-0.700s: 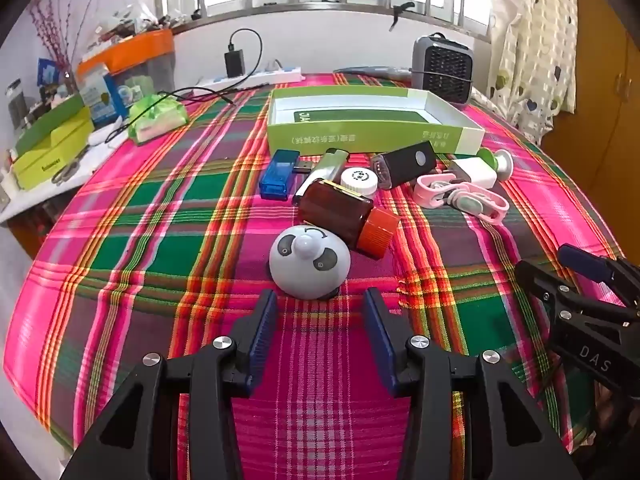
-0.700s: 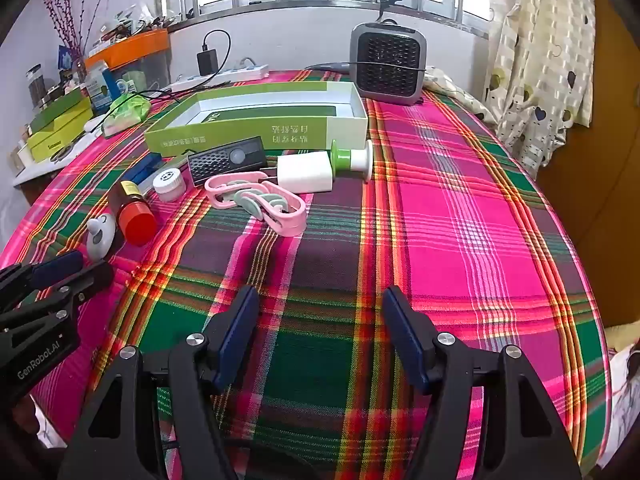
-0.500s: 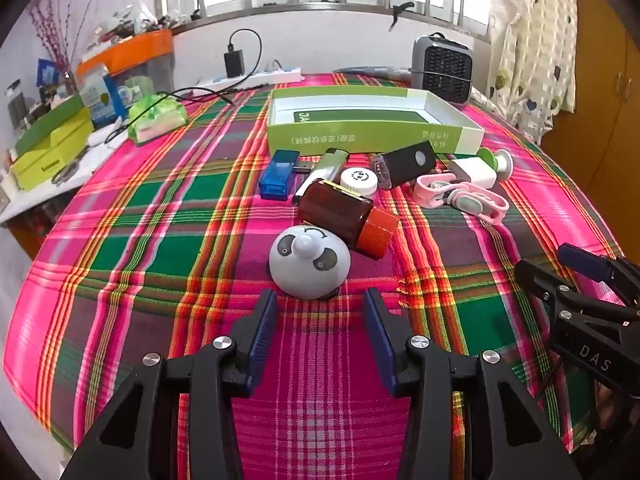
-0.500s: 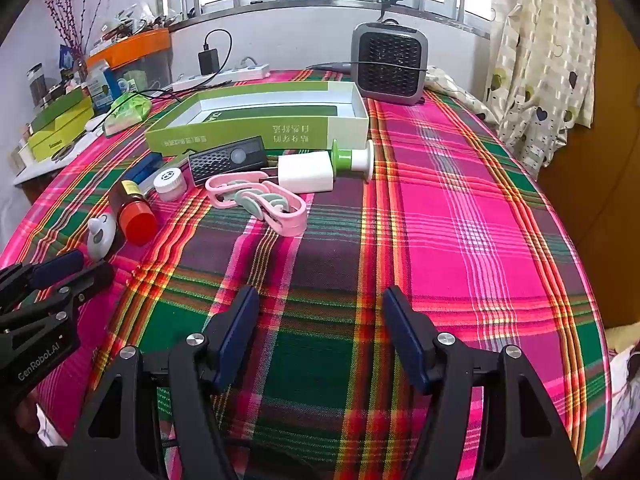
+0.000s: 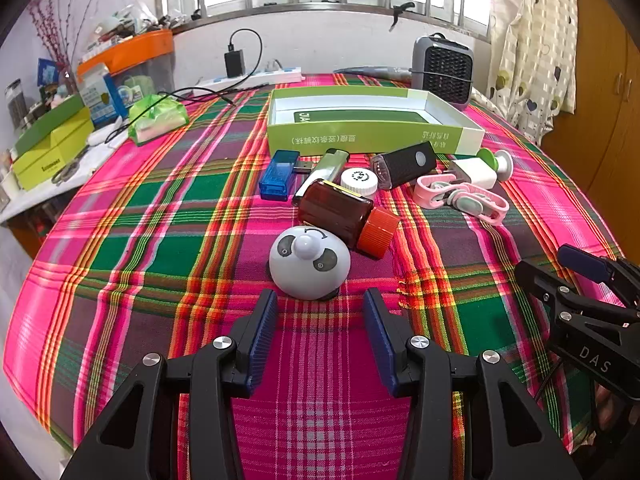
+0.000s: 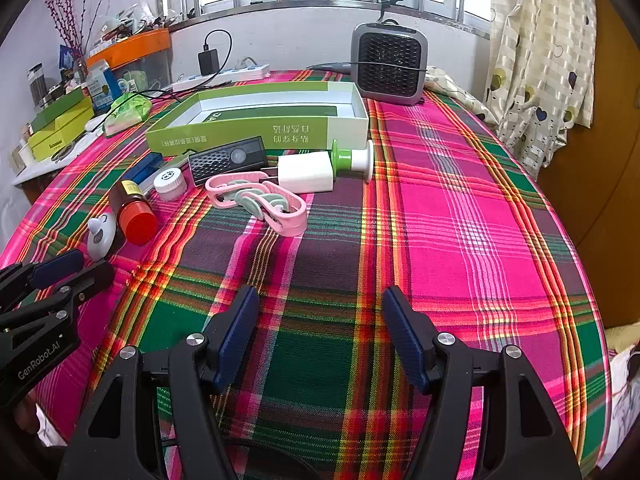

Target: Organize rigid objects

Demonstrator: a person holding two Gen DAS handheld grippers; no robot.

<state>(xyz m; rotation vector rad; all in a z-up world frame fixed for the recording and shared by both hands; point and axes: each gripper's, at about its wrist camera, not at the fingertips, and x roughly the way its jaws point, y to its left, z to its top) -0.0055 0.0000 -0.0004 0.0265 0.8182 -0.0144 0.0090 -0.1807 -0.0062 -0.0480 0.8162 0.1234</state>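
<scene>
Lined up at centre frame in the left wrist view, just short of a grasp: left gripper [image 5: 318,312], fingers [image 5: 262,332] spread wide and empty, aimed at the white panda-faced gadget [image 5: 308,262] sitting right beyond the tips on the plaid-covered bench [image 5: 160,240]. No contact yet. Touching or nearly touching the gadget's far side, a brown bottle with orange cap [image 5: 346,216], lying on its side.

Strung across the middle of the frame behind it, the rest of the clutter: blue USB stick [image 5: 279,174], green lighter [image 5: 330,162], small white round jar [image 5: 359,180], black rectangular device [image 5: 404,164], white charger plug [image 5: 472,172], pink clip [image 5: 460,198]. Beyond these, upper centre, the open green box [image 5: 372,142], seemingly holding only its liner, the likely destination for the lot.

Parked low over bare cloth in the right wrist view: right gripper [image 6: 320,332], fingers likewise wide apart with nothing between them, well clear of the pile at left of frame.

Step in hand, by the look of it: the opening pick, with nothing sorted so far. Next move calls for easing forward to bracket the gadget's rounded body, closing squarely across its widest part, then lifting without nudging the bottle. Smooth domed shell, so likely to squirt out of a shallow pinch.
</scene>
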